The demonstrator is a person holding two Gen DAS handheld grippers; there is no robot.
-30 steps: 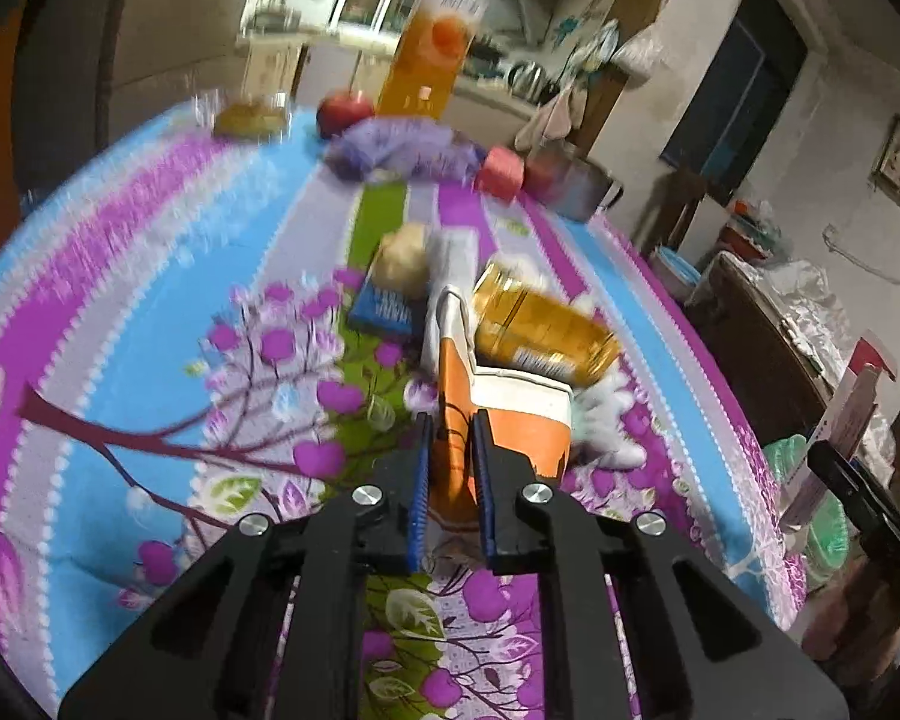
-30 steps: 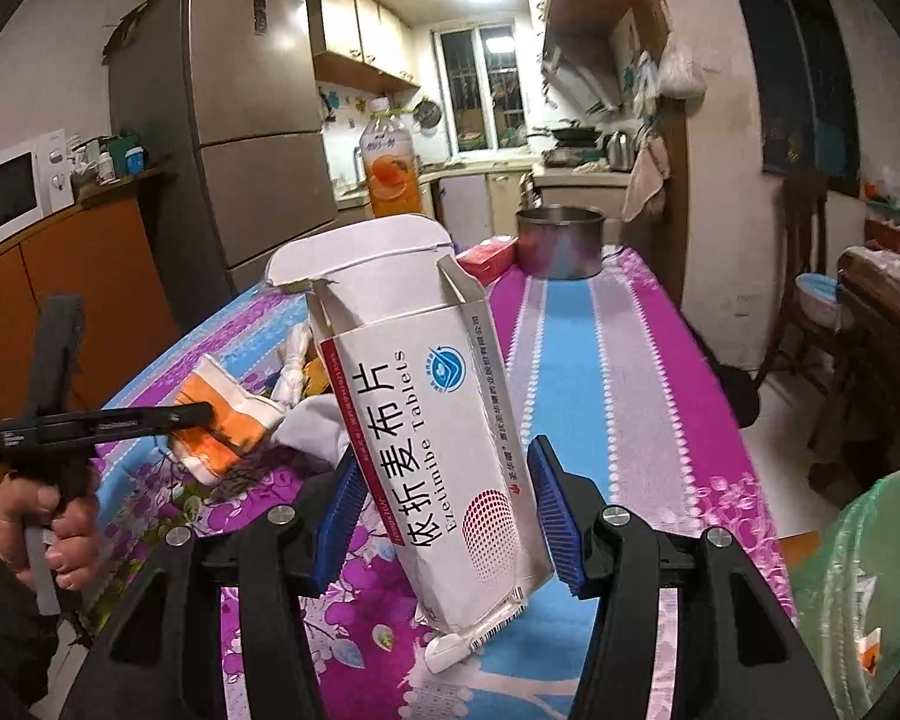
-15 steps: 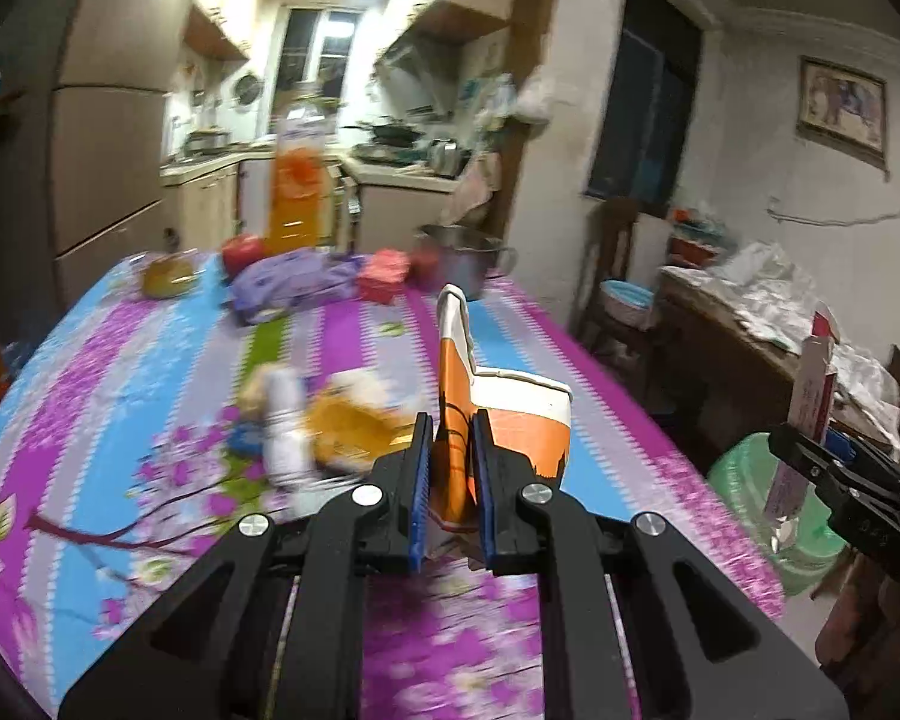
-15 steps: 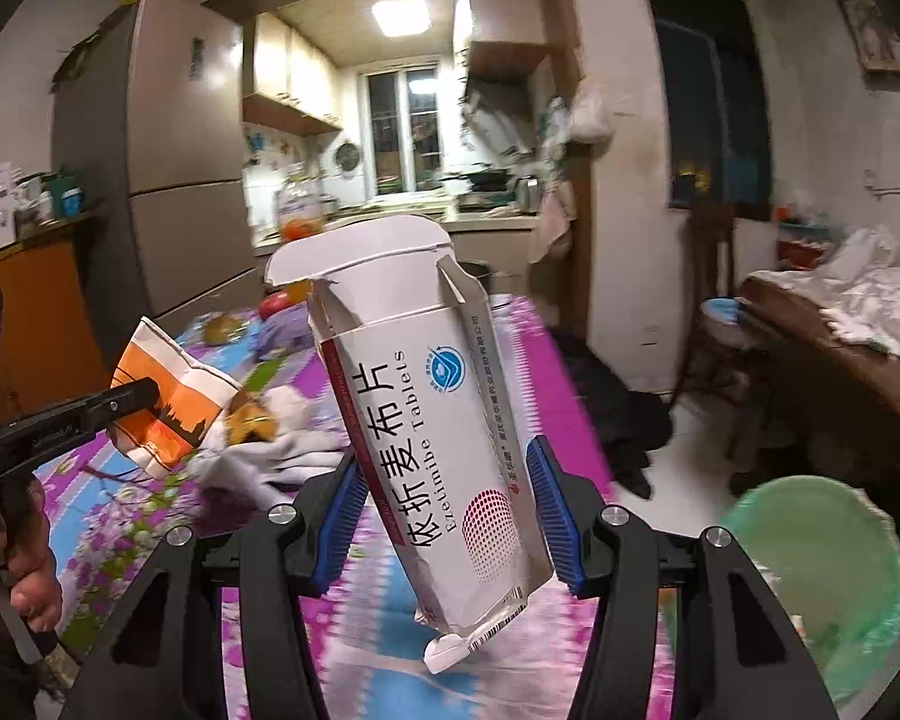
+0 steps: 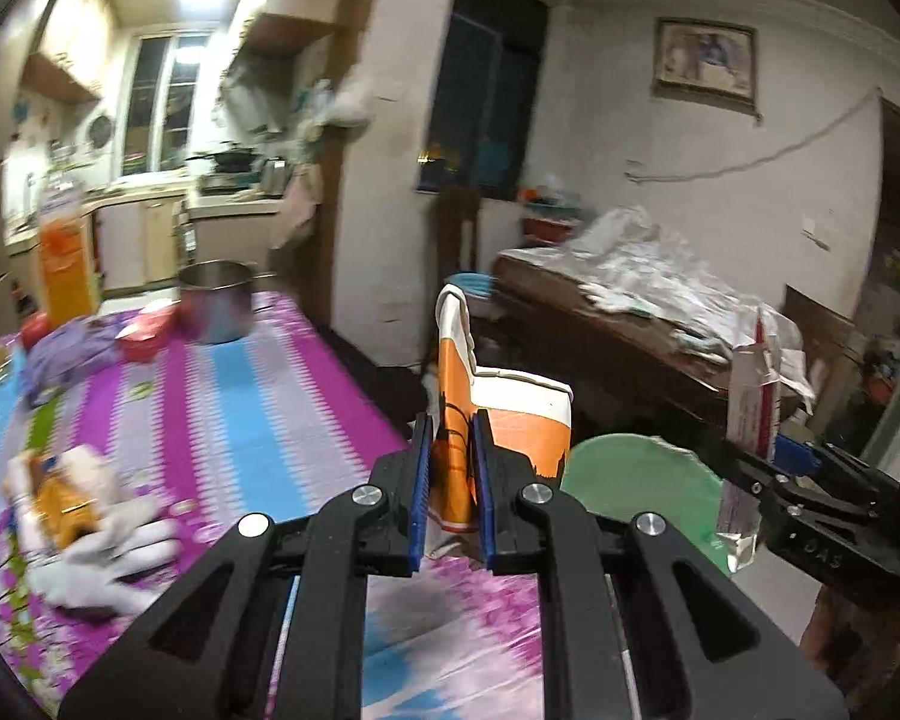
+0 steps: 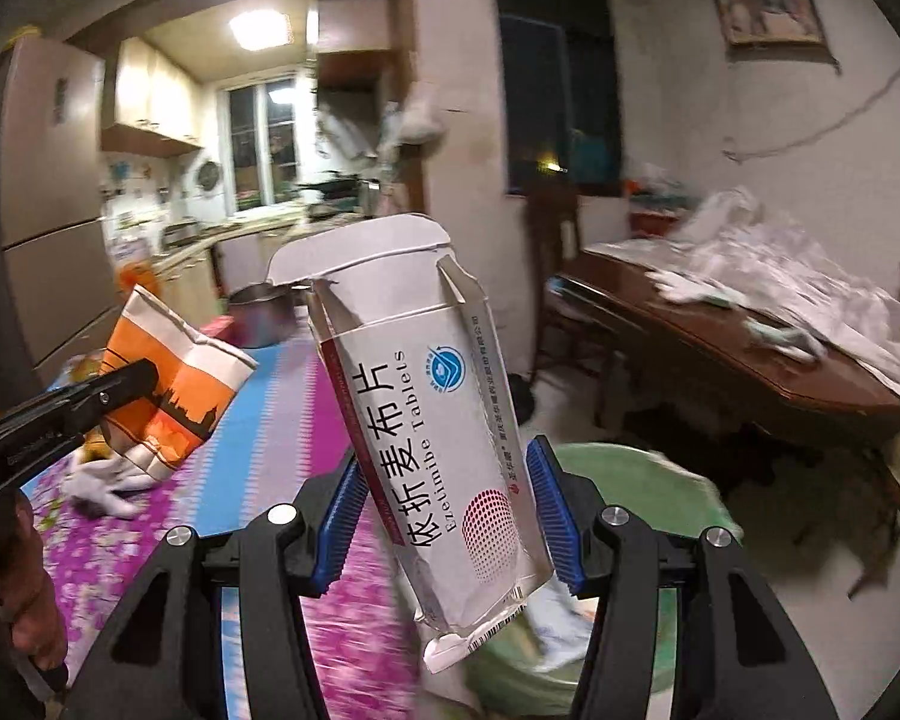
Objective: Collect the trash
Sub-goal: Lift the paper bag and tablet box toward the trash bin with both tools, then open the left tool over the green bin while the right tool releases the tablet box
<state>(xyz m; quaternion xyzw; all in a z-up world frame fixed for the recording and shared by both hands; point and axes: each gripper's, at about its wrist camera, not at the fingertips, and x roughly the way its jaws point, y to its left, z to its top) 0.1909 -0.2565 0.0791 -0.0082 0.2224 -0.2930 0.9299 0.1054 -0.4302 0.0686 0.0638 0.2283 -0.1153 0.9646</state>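
Observation:
My left gripper (image 5: 452,456) is shut on an orange and white paper wrapper (image 5: 501,420) and holds it in the air past the table's right edge; it also shows in the right wrist view (image 6: 174,384). My right gripper (image 6: 444,516) is shut on an opened white tablet box (image 6: 432,432), held over a green bin (image 6: 642,480). The bin (image 5: 642,480) sits on the floor beside the table, with some white trash inside. The box also shows in the left wrist view (image 5: 750,396).
The table has a purple and blue flowered cloth (image 5: 240,408). On it lie a white glove and yellow trash (image 5: 78,510), a steel pot (image 5: 216,300), a juice bottle (image 5: 63,264) and a purple bag (image 5: 72,348). A dark wooden table with white plastic (image 5: 630,294) stands at the right.
Both grippers have swung right, away from the trash pile on the table, carrying the wrapper and the box toward the green bin, which now sits under the right gripper.

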